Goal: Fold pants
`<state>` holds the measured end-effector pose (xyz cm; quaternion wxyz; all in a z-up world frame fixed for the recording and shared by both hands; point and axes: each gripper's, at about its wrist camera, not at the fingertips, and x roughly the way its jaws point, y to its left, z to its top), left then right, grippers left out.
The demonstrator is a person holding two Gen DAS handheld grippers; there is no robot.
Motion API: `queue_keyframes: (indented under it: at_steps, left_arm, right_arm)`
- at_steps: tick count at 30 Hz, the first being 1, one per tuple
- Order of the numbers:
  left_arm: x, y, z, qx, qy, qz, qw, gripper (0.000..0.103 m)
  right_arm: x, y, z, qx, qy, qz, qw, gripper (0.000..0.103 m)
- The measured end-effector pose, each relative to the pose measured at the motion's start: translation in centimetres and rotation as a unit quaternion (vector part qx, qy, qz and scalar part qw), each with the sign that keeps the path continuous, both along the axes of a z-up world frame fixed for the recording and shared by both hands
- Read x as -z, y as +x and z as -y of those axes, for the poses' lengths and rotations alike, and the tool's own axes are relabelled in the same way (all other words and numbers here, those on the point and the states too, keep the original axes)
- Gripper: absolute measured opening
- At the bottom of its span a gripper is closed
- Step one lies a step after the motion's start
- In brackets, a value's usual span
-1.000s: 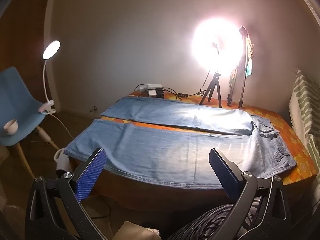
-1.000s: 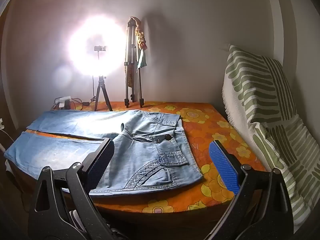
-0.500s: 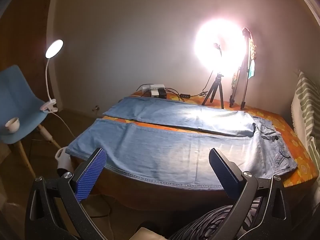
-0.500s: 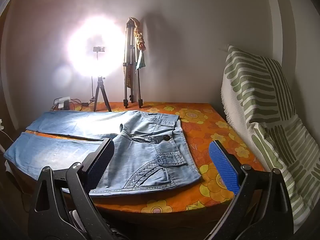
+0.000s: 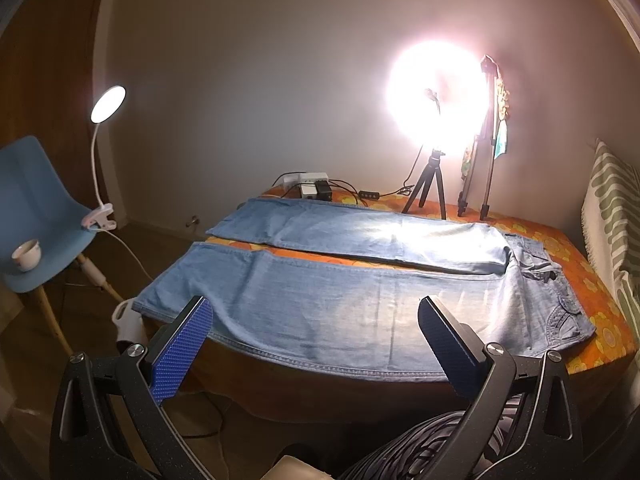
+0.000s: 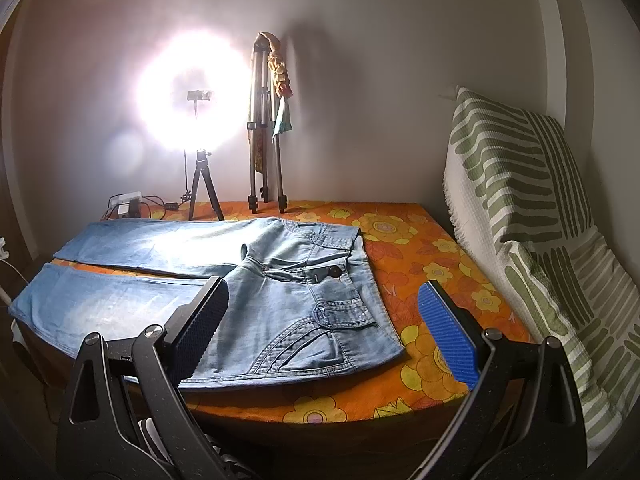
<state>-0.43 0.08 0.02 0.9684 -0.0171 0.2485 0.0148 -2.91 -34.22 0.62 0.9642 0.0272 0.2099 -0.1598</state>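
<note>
the table [image 6: 420, 384] held the jeans [image 5: 360, 304] spread flat, legs apart; your left gripper [image 5: 316, 344] and right gripper [image 6: 320, 320] hung short of them, fingers wide, empty; pinching one layer near that edge risked dragging them off.

Light blue, faded denim jeans [image 5: 328, 292] lie flat and unfolded on an orange flowered tablecloth [image 6: 432, 264], front side up. The two legs lie side by side, slightly parted, pointing toward 9 o'clock; the buttoned waistband sits at 3 o'clock. The near leg's edge overhangs the table's front.
</note>
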Motion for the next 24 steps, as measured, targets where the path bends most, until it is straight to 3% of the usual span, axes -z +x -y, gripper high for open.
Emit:
queue_keyframes:
  at_steps: [24]
  left_arm:
    - [-0.11, -0.07, 0.15, 0.000, 0.000, 0.001, 1.0000, 0.102]
  right_arm:
    - [0.06, -0.02, -0.02, 0.000, 0.001, -0.001, 1.000, 0.098]
